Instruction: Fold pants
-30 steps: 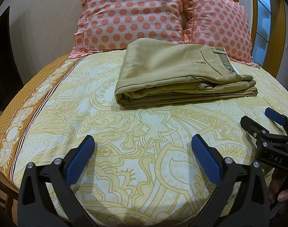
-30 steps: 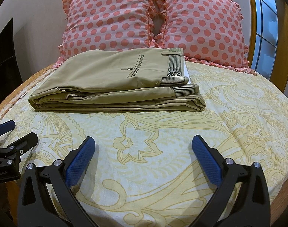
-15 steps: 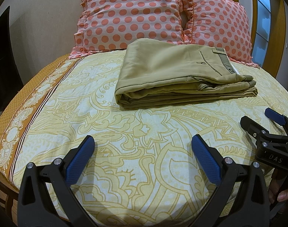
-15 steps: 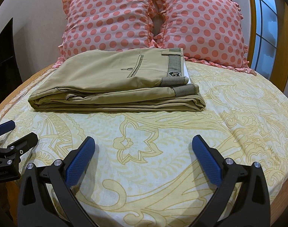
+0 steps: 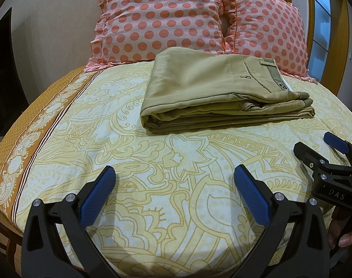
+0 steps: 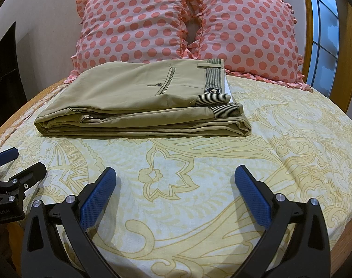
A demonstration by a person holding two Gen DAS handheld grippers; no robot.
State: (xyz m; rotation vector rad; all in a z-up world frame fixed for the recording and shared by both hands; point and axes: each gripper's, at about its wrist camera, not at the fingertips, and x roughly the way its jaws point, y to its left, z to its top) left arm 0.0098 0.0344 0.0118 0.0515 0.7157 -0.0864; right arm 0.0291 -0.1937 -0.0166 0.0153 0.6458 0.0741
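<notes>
Khaki pants [image 5: 213,92] lie folded in a flat stack on the bed, waistband to the right; they also show in the right wrist view [image 6: 139,102]. My left gripper [image 5: 174,176] is open and empty, held over the sheet well short of the pants. My right gripper [image 6: 176,178] is open and empty, also short of the pants. The right gripper also shows at the right edge of the left wrist view [image 5: 315,146]. The left gripper shows at the left edge of the right wrist view [image 6: 20,162].
The bed has a yellow patterned sheet [image 5: 176,162] with an orange border on the left [image 5: 25,139]. Two pink polka-dot pillows [image 6: 134,23] [image 6: 247,32] lean on the wall behind the pants. A window [image 6: 324,27] is at the right.
</notes>
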